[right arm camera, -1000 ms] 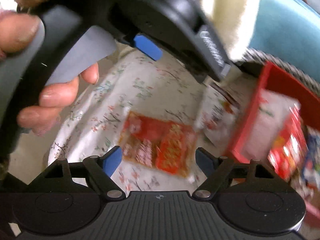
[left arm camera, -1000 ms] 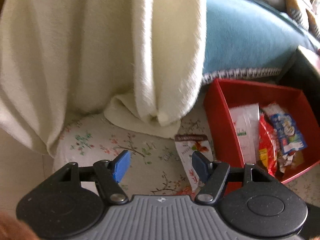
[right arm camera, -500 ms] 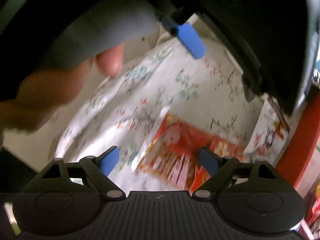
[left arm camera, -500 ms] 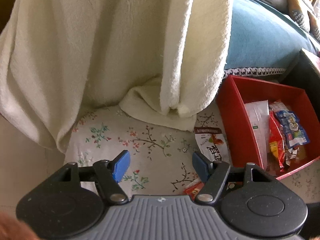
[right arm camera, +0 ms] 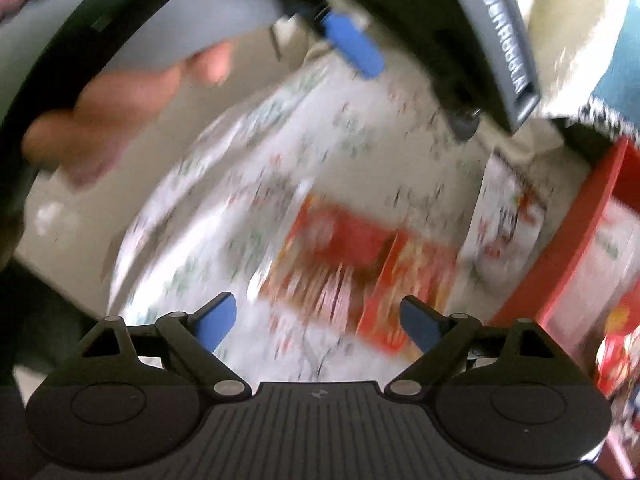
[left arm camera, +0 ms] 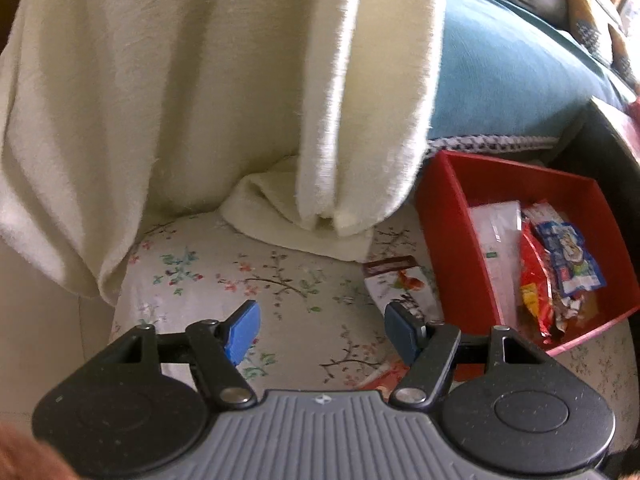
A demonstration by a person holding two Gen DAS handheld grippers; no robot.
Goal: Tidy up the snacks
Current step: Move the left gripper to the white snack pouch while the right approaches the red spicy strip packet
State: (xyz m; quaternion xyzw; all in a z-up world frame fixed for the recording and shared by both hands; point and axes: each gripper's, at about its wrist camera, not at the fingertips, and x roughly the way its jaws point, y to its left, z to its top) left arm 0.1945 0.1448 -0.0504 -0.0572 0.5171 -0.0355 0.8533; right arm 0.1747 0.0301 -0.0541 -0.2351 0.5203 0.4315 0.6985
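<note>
Hand-held grippers point(left arm camera: 320, 330), two; loose packets point(right arm camera: 360, 264), apparently two.

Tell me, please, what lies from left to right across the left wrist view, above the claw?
Cream blanket → white snack packet with a brown top on the floral cloth → red box → inside it, white packet → red packet → blue packet.
</note>
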